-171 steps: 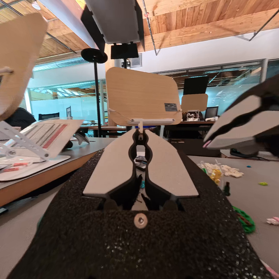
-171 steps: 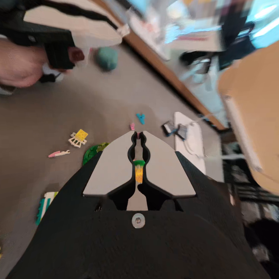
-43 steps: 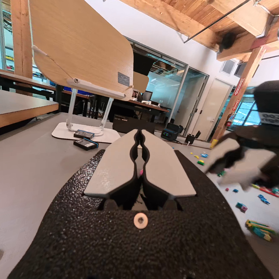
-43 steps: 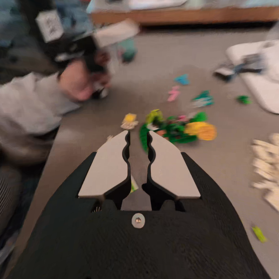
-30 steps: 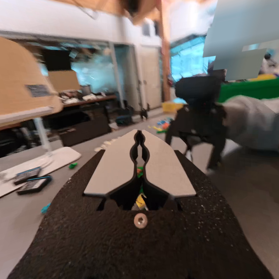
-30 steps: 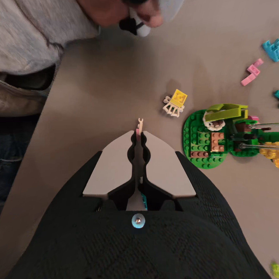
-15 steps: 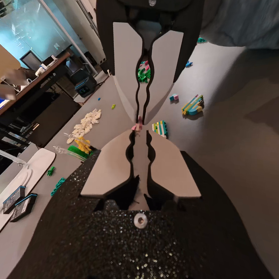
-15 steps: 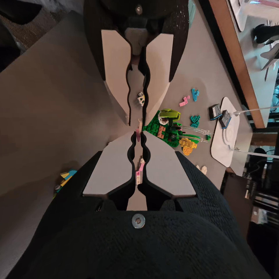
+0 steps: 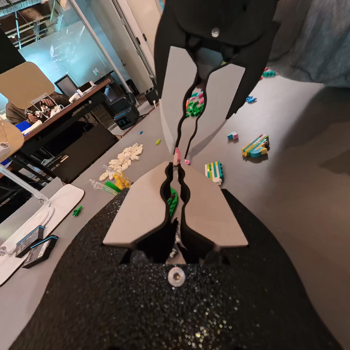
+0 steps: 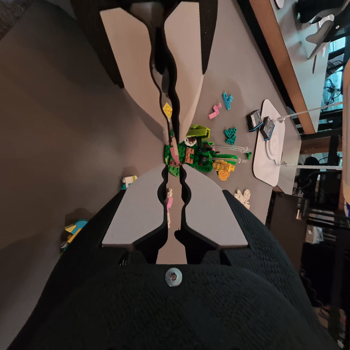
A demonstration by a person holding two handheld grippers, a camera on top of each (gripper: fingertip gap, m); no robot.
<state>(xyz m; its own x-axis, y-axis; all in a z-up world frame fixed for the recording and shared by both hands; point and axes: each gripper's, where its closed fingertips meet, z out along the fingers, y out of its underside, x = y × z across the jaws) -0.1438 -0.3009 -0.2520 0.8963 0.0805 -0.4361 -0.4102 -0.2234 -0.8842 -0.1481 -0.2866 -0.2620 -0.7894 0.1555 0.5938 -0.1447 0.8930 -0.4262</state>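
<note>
Pink-and-tan strip (image 9: 177, 157) bridging two grippers, tip to tip

The left gripper (image 9: 175, 167) has its fingers pinching one end; the right gripper (image 10: 174, 166) has its fingers slightly spread about the other. So shallow a pinch risks the strip pivoting or dropping onto the green brick build (image 10: 189, 157) at 12 o'clock. Grey worktop (image 9: 284, 189), brick-strewn; glass-walled office.
</note>
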